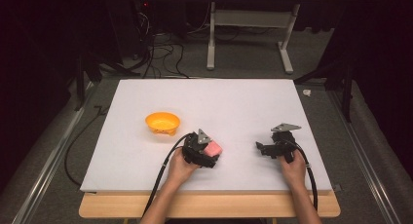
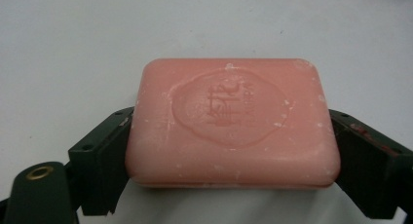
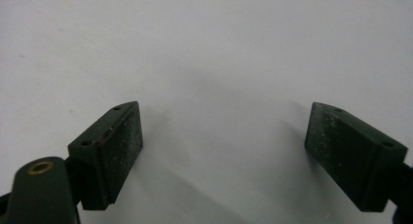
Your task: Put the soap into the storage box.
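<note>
High view: orange bowl (image 1: pixel 162 122) empty; left gripper (image 1: pixel 213 151) clamps pink soap (image 1: pixel 215 148).

The soap bar (image 2: pixel 233 124) is salmon pink, flecked with small pale specks, and carries an embossed oval seal in the same pink – no second colour in it. The two jaws pressing its ends are black; the right one shows faint reddish smears. A brass-coloured eyelet (image 2: pixel 40 173) sits on the black body near the left jaw.

The bowl (image 1: pixel 162 122), left of centre, is bright orange. The table surface (image 1: pixel 204 95) is plain white – its near edge is light wood. The right gripper (image 3: pixel 224 151) has black jaws dusted with pale specks, and a grey plate (image 1: pixel 286 127) on top.
</note>
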The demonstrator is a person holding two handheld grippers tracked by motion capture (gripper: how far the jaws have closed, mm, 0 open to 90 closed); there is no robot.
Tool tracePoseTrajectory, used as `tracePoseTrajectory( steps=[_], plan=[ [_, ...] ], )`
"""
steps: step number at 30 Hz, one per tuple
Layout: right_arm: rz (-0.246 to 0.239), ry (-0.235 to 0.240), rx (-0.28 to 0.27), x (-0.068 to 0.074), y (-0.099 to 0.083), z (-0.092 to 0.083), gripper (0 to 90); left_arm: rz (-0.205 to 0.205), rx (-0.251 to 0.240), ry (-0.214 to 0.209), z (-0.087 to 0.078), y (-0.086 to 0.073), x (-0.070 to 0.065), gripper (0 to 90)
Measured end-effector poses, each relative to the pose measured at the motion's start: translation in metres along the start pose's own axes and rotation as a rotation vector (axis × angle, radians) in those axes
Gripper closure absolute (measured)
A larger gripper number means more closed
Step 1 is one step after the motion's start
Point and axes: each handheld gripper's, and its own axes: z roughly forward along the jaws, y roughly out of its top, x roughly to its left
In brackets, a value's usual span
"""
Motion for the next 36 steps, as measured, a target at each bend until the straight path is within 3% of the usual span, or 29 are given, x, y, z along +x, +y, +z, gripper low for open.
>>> tracePoseTrajectory(
  steps=[6, 10, 14, 20, 29, 36],
  plan=[
    [-0.002, 0.001, 0.002, 0.000, 0.000, 0.000, 14.5, -0.009, 0.001, 0.012, 0.000, 0.000, -0.002, 13.5],
    [0.001, 0.001, 0.002, 0.000, 0.000, 0.000, 14.5, -0.025, 0.001, 0.042, -0.001, 0.001, -0.002, 13.5],
    [0.001, 0.001, 0.001, 0.000, 0.000, 0.000, 14.5, -0.058, -0.012, 0.045, -0.003, 0.002, 0.002, 13.6],
    [-0.002, 0.000, 0.000, 0.000, 0.000, 0.000, 14.5, -0.082, -0.065, 0.035, -0.020, 0.005, 0.004, 13.6],
    [-0.002, 0.000, 0.000, 0.000, 0.000, 0.000, 14.5, -0.105, -0.099, 0.061, -0.042, 0.006, 0.010, 13.6],
    [0.000, 0.001, 0.002, 0.000, 0.000, 0.000, 14.5, -0.115, -0.106, 0.078, -0.050, 0.003, 0.014, 13.6]
  ],
)
